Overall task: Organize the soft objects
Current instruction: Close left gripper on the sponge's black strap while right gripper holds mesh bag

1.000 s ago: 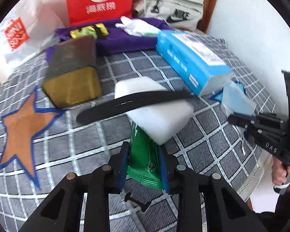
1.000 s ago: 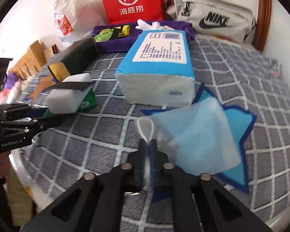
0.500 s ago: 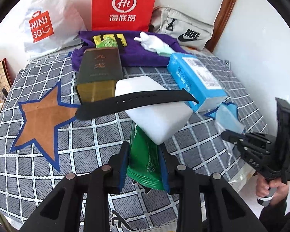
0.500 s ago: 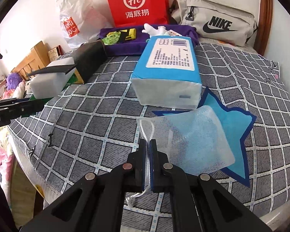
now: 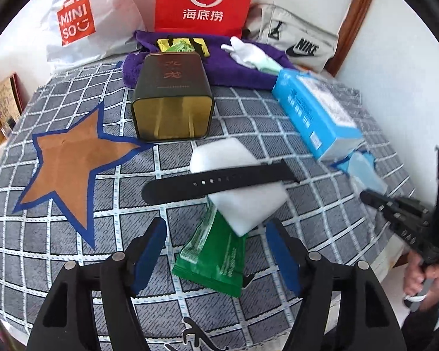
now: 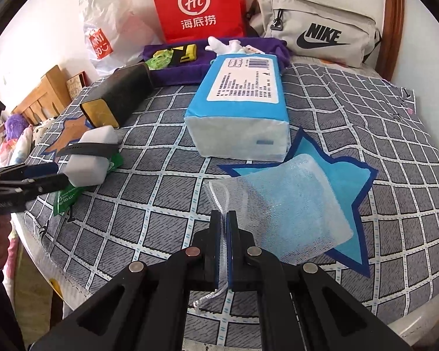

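My left gripper (image 5: 216,234) hovers over the checked bedspread (image 5: 73,263) with its jaws opening. A green snack packet (image 5: 213,260) lies between them, clear of both blue pads. A white sponge (image 5: 243,201) rests on the packet's far end, and a black watch strap (image 5: 219,181) lies across the sponge. My right gripper (image 6: 225,219) is shut on the drawstring edge of a white mesh bag (image 6: 284,204), which is spread over a blue star patch (image 6: 354,175). The right gripper (image 5: 395,207) also shows at the right edge of the left wrist view.
A blue tissue pack (image 6: 240,111) lies mid-bed beside a dark tin (image 5: 172,102) on its side. An orange star patch (image 5: 70,161) sits to the left. At the back are a purple towel (image 5: 219,67) with small items, a red paper bag (image 5: 202,0) and a grey Nike bag (image 6: 319,26).
The left jaws have spread wide and let go of the green packet. The packet, sponge and strap have come down onto the bedspread. The right gripper keeps its hold on the mesh bag.
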`<state>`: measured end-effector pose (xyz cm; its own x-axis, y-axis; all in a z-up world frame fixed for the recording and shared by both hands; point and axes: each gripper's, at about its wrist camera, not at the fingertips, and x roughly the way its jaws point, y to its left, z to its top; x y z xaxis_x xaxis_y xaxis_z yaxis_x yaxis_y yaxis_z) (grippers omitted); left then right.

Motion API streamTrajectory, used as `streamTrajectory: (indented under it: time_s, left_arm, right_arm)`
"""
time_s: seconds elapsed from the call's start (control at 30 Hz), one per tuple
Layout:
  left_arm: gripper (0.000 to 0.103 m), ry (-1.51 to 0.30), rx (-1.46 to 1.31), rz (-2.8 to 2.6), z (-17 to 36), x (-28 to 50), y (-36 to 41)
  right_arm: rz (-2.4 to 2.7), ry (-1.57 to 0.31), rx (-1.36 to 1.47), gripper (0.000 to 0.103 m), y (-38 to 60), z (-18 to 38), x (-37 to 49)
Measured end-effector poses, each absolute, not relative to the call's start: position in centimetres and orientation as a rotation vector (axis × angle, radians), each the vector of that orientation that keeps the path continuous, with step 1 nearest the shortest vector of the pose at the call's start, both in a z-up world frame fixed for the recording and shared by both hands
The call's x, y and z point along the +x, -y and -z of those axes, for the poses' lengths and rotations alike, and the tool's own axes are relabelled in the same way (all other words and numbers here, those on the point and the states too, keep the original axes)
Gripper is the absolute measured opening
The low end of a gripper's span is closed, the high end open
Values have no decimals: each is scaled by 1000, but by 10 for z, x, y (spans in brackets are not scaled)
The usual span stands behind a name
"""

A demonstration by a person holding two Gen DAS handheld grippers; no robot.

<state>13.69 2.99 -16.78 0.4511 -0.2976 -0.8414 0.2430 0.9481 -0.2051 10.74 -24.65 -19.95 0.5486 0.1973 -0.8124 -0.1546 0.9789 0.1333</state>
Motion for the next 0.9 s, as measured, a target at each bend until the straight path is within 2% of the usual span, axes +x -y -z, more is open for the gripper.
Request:
streamTrajectory:
  time_s: [0.3,0.5,0.6,0.67,0.7,0.77,0.87,0.9]
  left_arm:
    - [70,-1078,-296,358,178,158,-43]
    - [68,-1031,-442,358,180,166,-52]
    - [57,-1030,-469,334,181,173,-56]
    - [39,-1030,-477,334,182,177,-56]
    - [36,-1035,-469,334,183,179,-54]
    - [23,-1035,-461,344,183,181,-54]
    - [12,-1024,-460,369,180,181,-51]
    - [11,-1019,-459,380,178,181,-49]
  right_arm:
    - [-203,-984,65,4,252,208,114]
    - [-196,-994,69,4,254,212,118]
    - [-194,-999,68,4,254,214,120]
    - [-193,-1001,65,4,253,215,121]
    - [-191,-1002,62,4,253,215,121]
    - [-189,-1003,56,4,252,215,121]
    - [-185,-1002,49,4,252,214,122]
    - [-182,-1001,46,4,252,213,122]
